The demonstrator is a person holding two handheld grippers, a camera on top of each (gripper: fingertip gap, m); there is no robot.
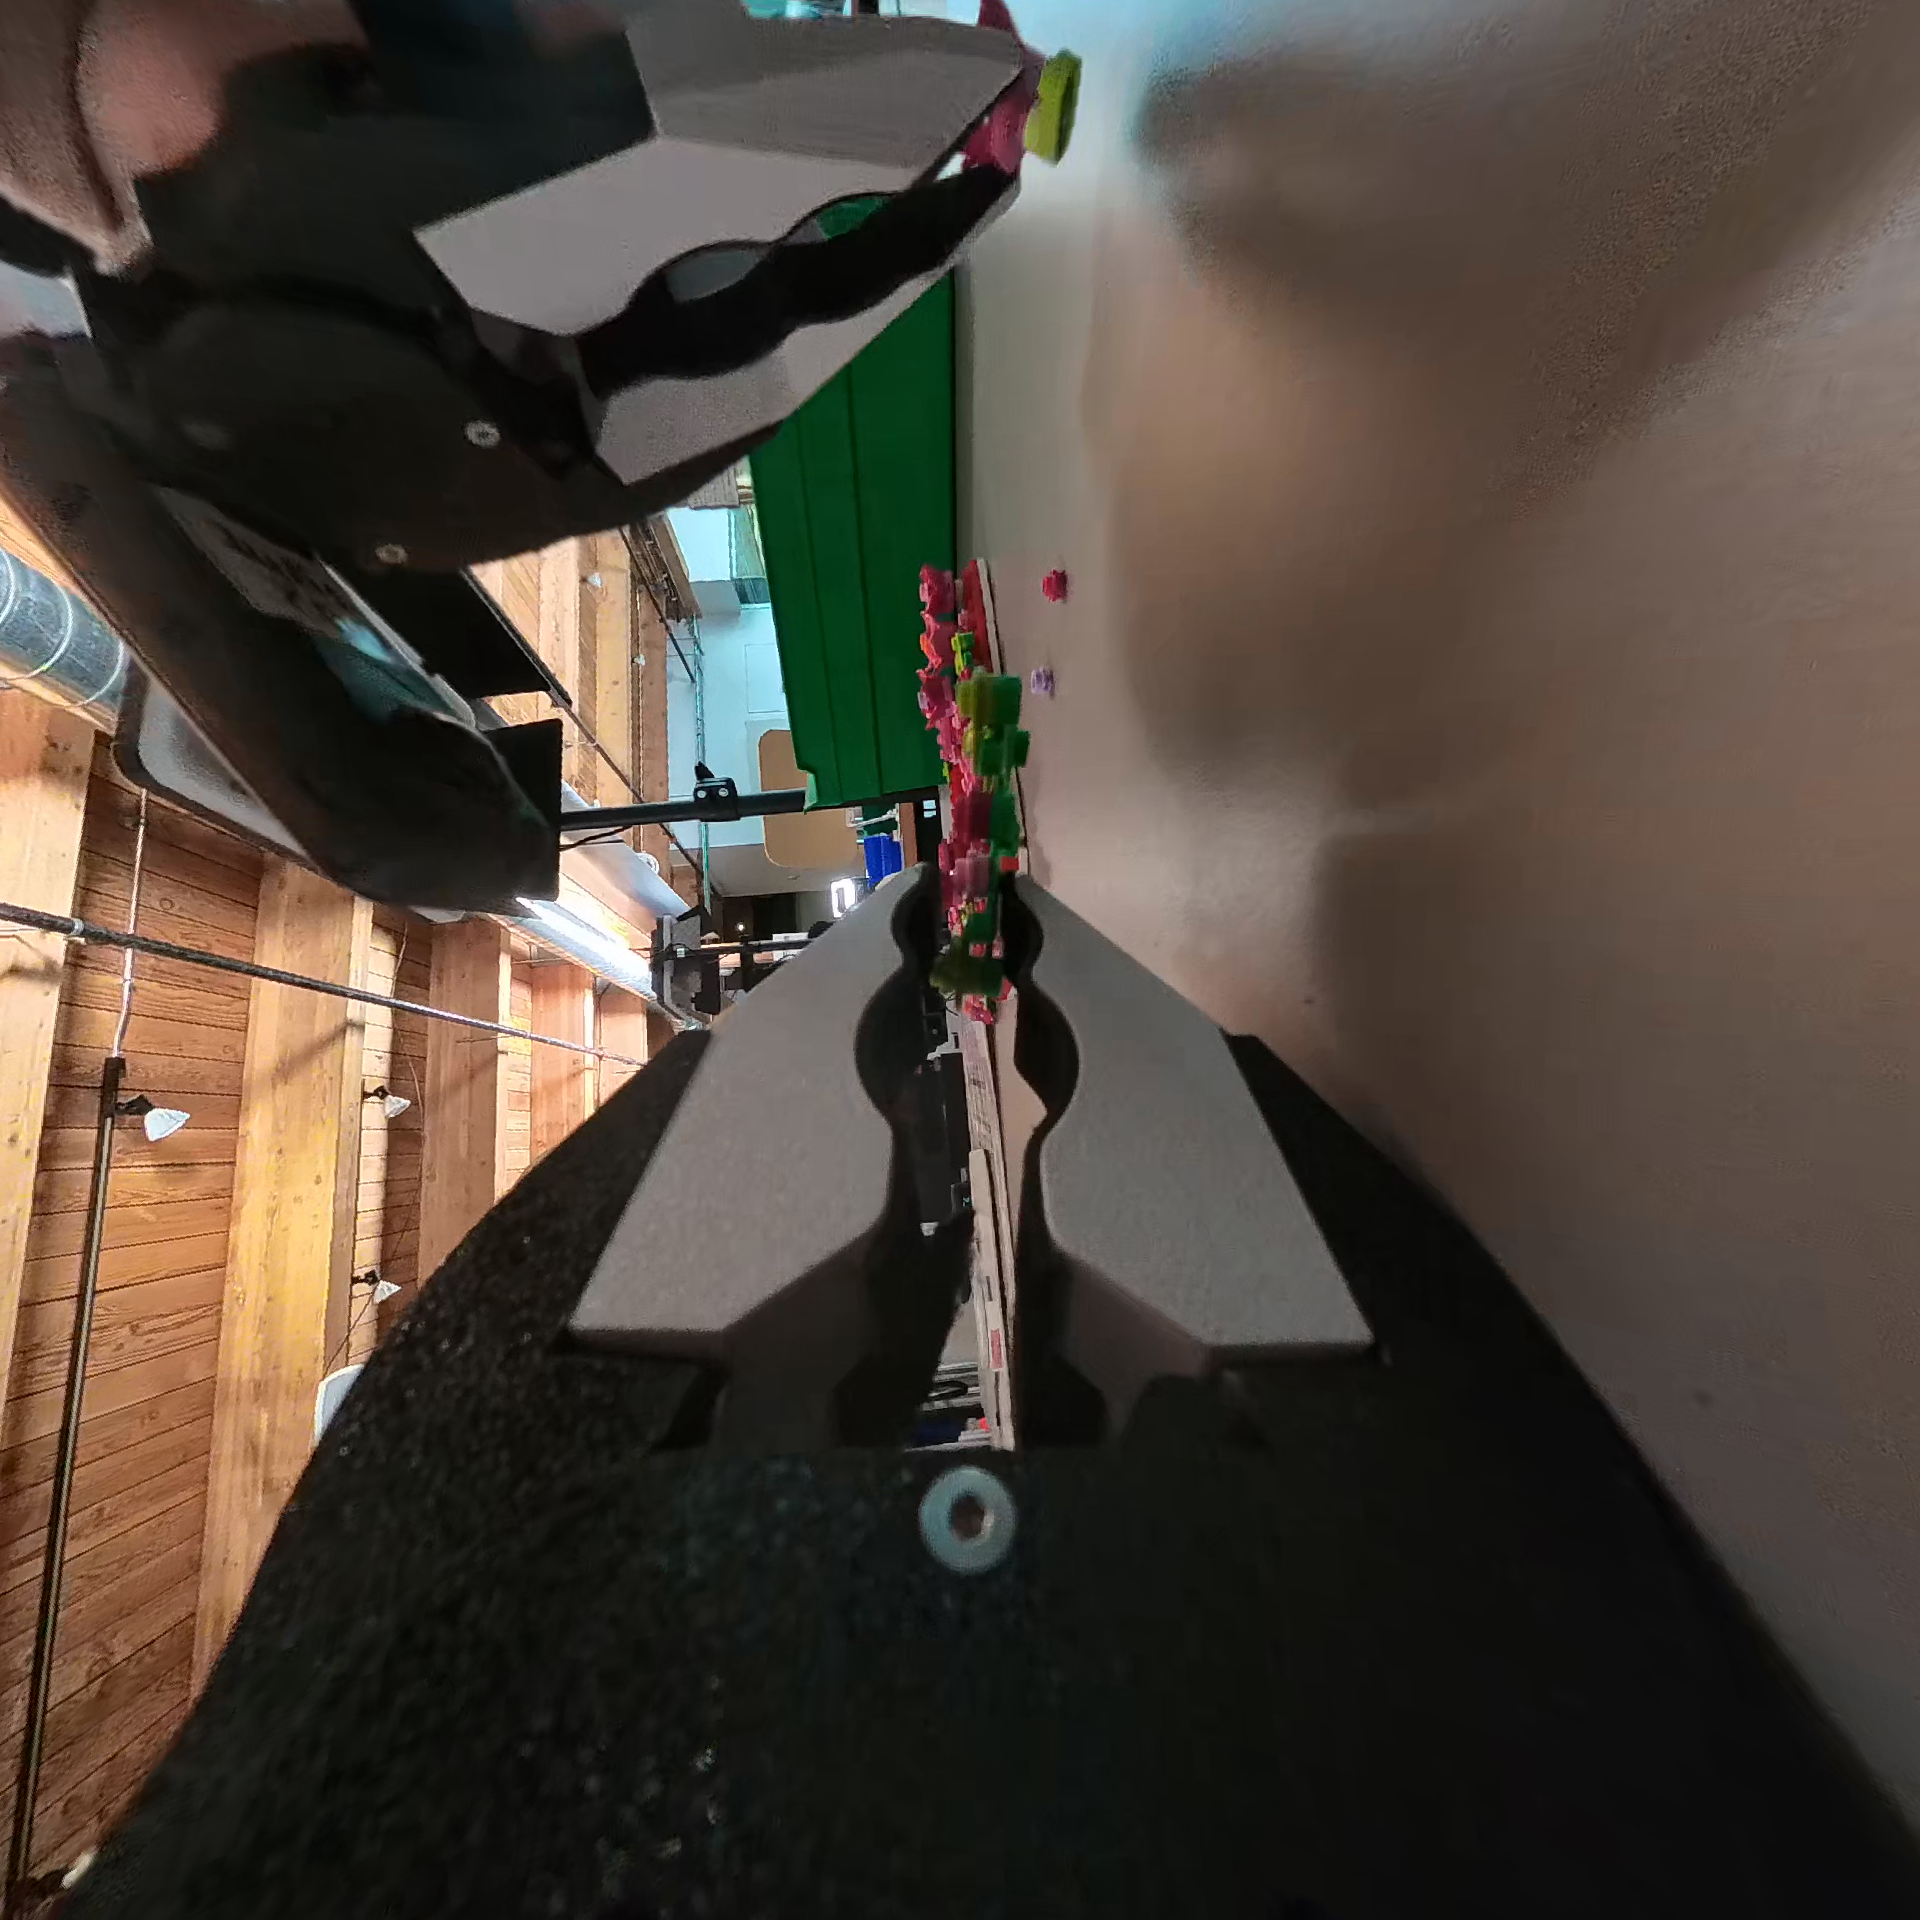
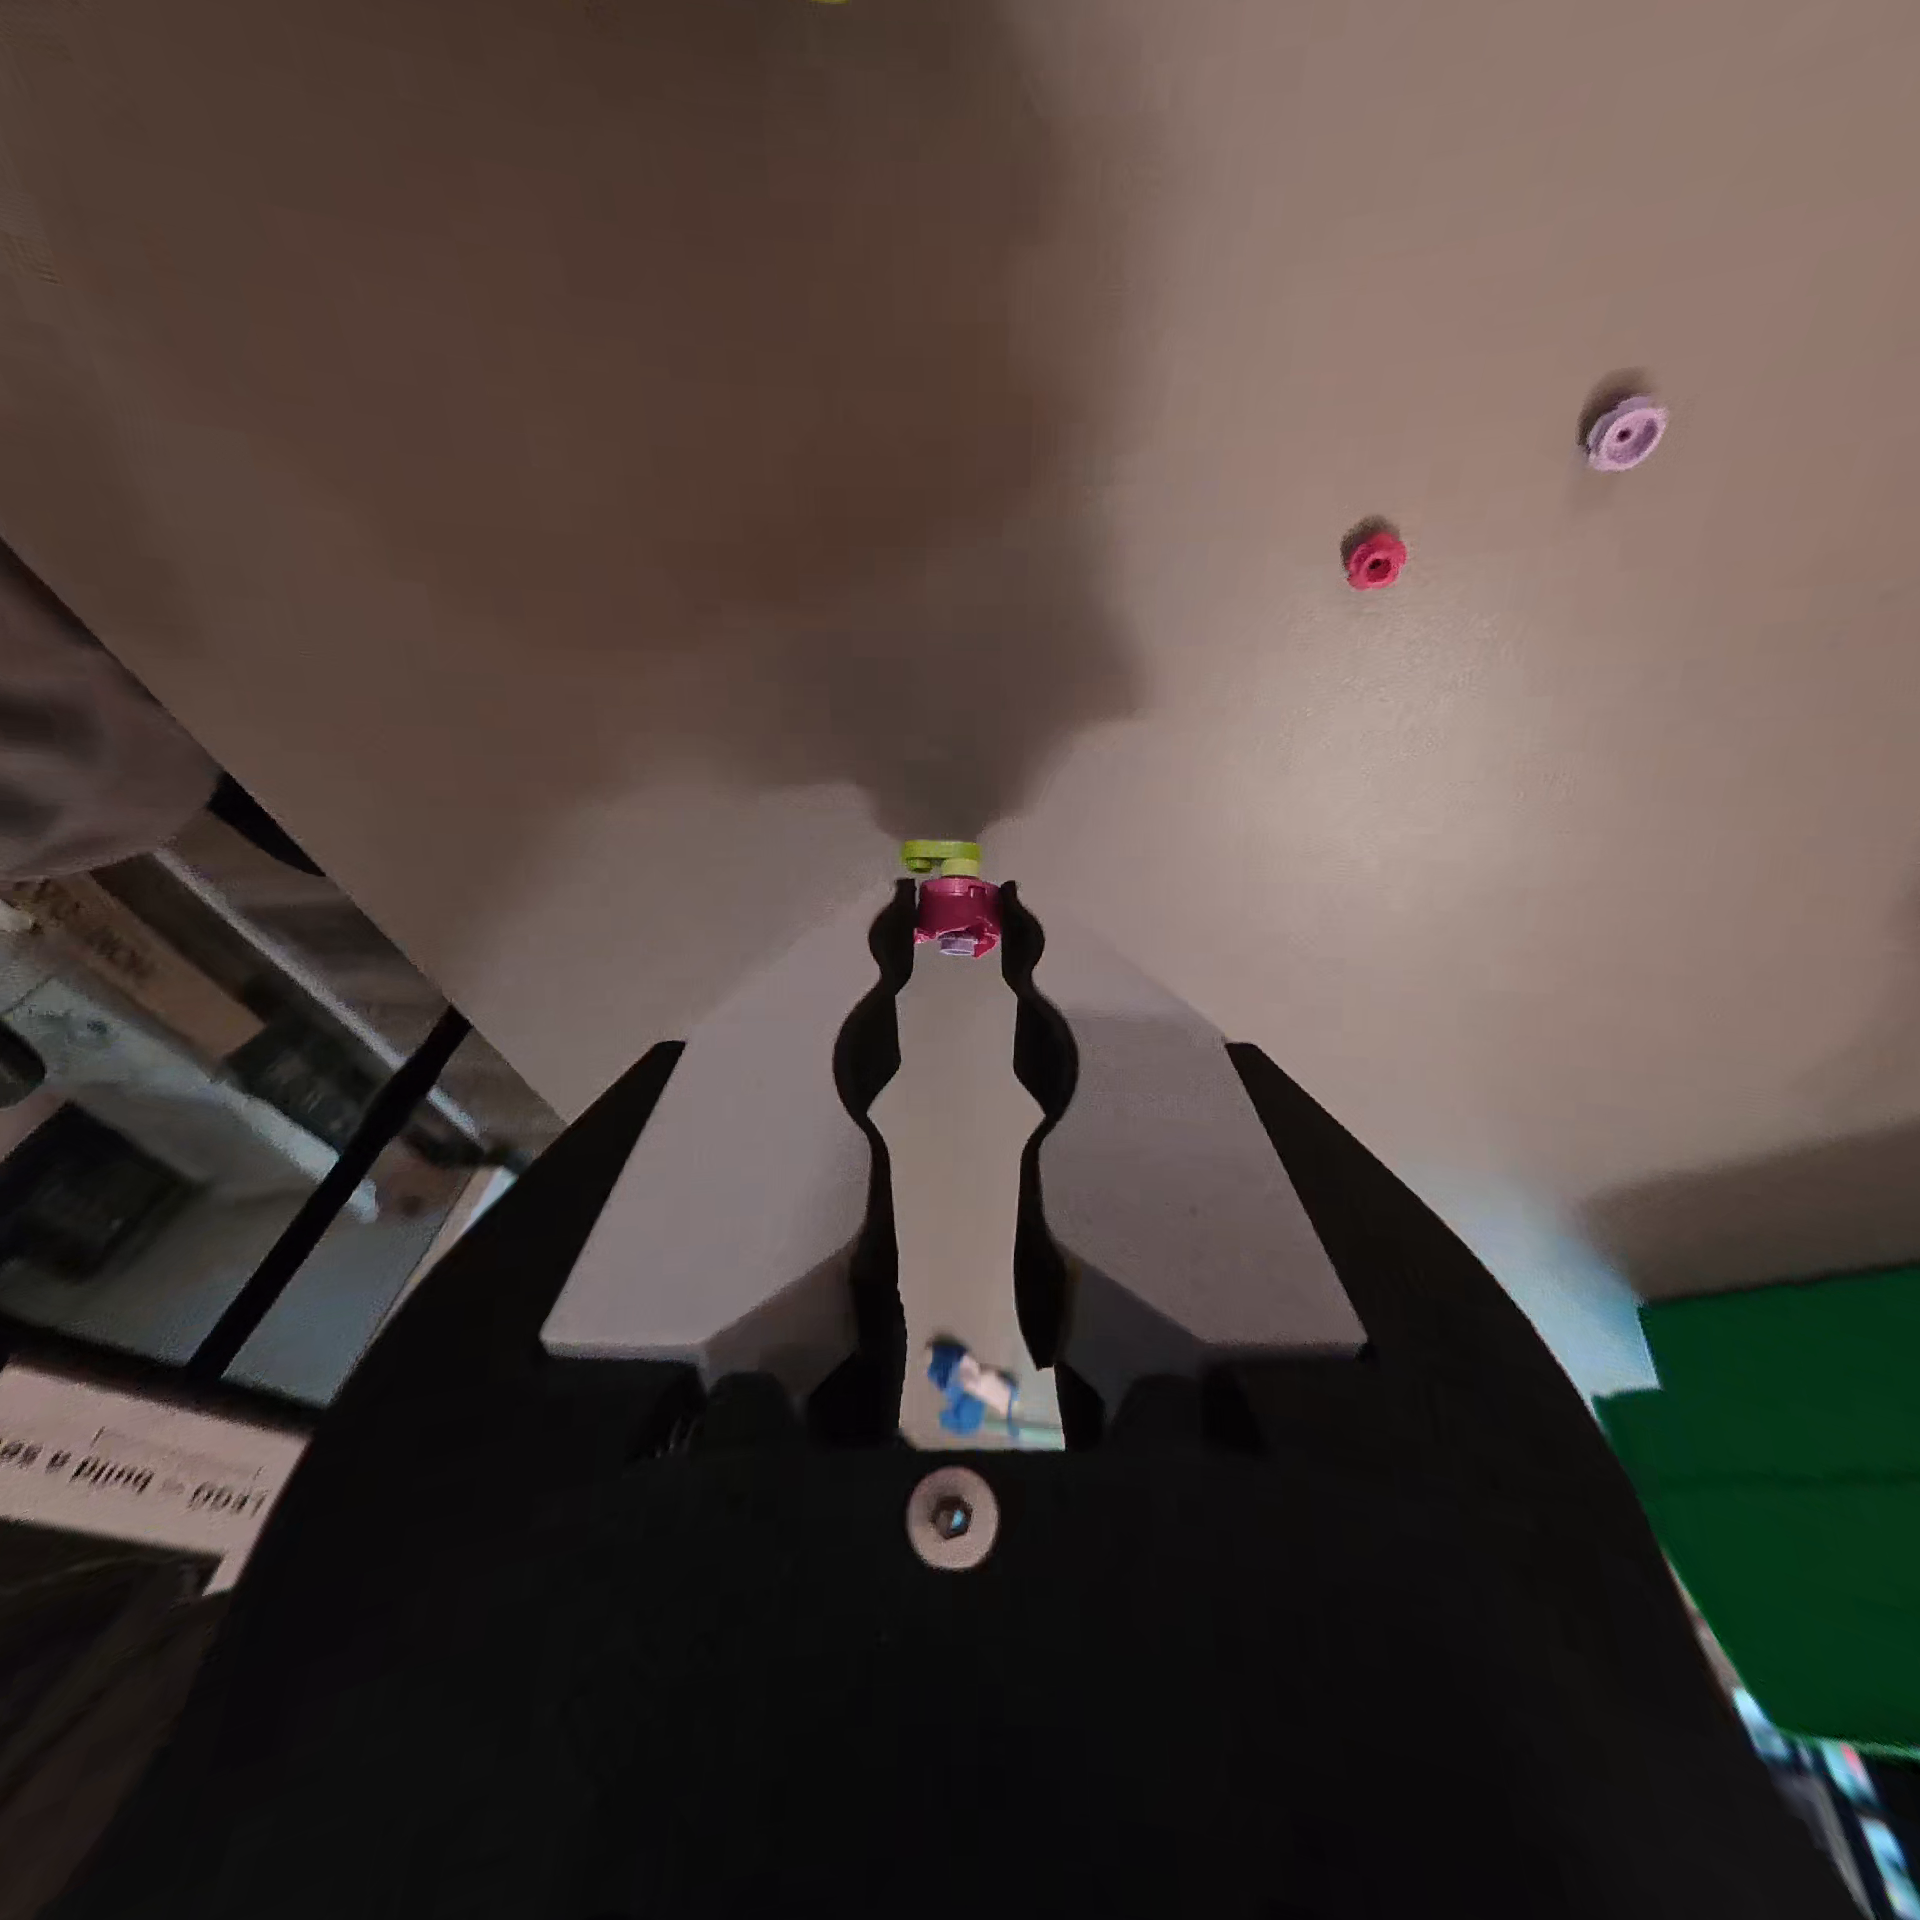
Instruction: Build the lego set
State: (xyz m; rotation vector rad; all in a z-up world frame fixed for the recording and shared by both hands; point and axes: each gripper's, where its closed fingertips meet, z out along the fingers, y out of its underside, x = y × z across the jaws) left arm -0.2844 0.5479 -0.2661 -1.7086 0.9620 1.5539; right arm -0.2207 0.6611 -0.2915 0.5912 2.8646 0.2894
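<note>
A small magenta-and-lime plastic lego flower piece (image 2: 954,904) sat clamped in the right gripper (image 2: 954,914), just above the tan table (image 2: 1351,935). The left gripper (image 1: 971,940) stood parted near the lego pile (image 1: 971,748), gripping nothing visible.

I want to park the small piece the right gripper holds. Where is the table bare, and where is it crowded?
Bare table spreads left of the red round piece and the lilac round piece, ahead of the right gripper holding the magenta and lime piece. It is crowded at the pink and green pile by the green backdrop.
</note>
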